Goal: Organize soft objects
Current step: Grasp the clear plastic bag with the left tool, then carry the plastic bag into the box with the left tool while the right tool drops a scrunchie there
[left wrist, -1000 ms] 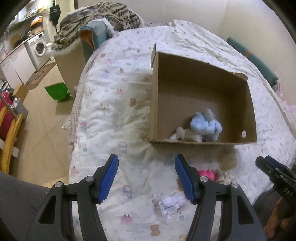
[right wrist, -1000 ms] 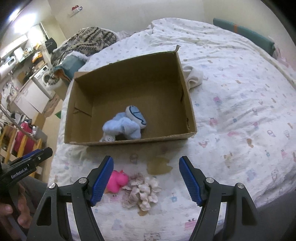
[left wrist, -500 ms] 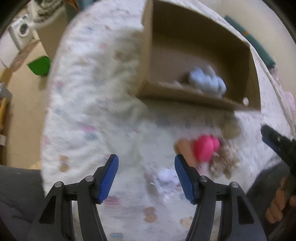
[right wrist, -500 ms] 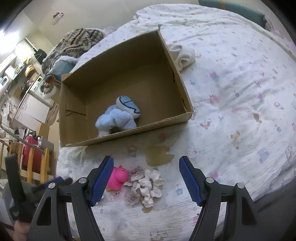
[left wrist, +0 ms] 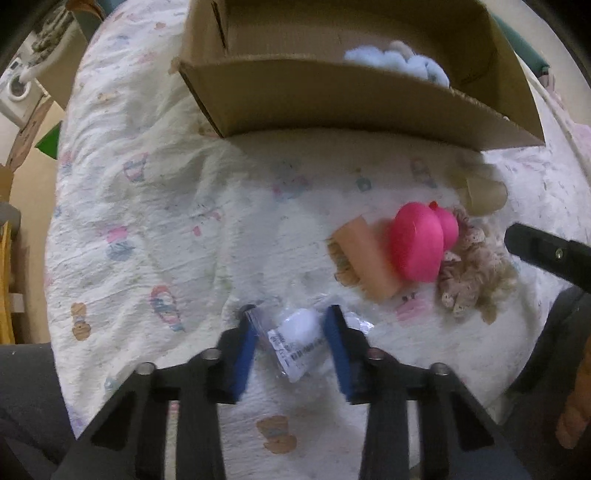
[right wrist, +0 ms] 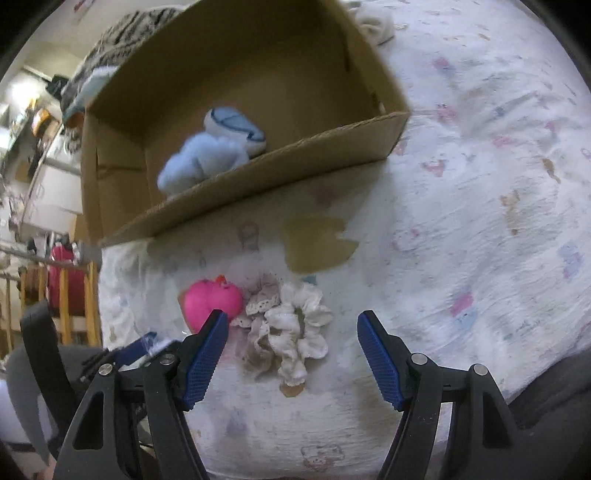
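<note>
Nearest me, the left gripper [left wrist: 291, 334] points down at the bed [left wrist: 147, 229]. Its fingers [left wrist: 337, 341] have just been closing around a small white soft item in a clear packet [left wrist: 295, 336]. The packet sits between them, but I cannot tell whether the pads press it yet.

The right gripper [right wrist: 291, 354] hangs over the ruffled scrunchies [right wrist: 291, 332], released, fingers [right wrist: 376, 354] wide and touching nothing.

Loose on the bed, counted: one packet, one pink soft toy [left wrist: 421, 243], one peach-coloured block [left wrist: 364, 258] touching the toy, and the scrunchies just beside it. I read two scrunchies, one white and one beige lace, though they overlap and could be more.

Farther off, the cardboard box [left wrist: 332, 99] lies on the bed and holds one pale blue plush [right wrist: 207, 158]. A paler piece shows with it; whether that is a separate item I cannot tell. Beyond the box, one pale bundle of cloth [right wrist: 373, 22] lies on the bed.

My judgement: early stage. One item boxed, at least five loose near me.
</note>
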Demonstrator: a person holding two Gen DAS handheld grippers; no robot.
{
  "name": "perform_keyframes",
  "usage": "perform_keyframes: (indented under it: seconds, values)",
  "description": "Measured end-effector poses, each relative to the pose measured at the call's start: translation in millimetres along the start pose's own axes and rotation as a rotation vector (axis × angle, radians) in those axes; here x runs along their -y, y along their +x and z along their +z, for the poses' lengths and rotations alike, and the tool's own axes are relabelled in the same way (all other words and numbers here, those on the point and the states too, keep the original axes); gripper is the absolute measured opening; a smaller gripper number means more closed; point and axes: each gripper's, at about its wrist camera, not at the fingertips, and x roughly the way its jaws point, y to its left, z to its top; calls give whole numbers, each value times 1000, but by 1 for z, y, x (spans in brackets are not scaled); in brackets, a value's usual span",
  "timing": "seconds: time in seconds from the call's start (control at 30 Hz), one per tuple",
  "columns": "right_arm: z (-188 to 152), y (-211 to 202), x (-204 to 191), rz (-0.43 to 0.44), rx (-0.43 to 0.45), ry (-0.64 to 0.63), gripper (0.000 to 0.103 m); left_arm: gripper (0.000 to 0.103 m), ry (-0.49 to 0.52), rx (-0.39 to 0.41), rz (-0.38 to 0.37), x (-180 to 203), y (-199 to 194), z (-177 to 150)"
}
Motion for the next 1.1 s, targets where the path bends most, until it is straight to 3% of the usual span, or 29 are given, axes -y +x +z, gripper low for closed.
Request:
perform_keyframes:
  seconds: [0.13, 0.2, 0.27, 0.43, 0.47, 0.57, 0.9, 1.1]
  values:
    - [3, -5, 2, -8, 26, 18, 77, 24, 35, 16, 8, 5, -1, -2]
    - [3, -2, 13, 19, 7, 70, 68, 24, 28, 28, -13, 3, -6, 0]
    - [1, 5, 24, 42, -30, 122, 52, 24, 16, 53, -15, -1, -13, 0]
    - [1, 20, 28, 47, -85, 146, 45, 24, -43, 108, 16, -19, -29, 3]
    - [1, 22, 26, 42, -87, 136, 33, 24, -54, 110, 22, -21, -30, 4]
    - [2, 20, 20, 40, -69, 107, 17, 24, -85, 114, 16, -29, -33, 3]
    - [-5, -44, 13, 108, 138, 40, 16, 24, -149, 214, -19, -46, -66, -5]
    - [-9, -84, 6, 146, 209, 4, 16, 24, -181, 319, -36, -54, -108, -11]
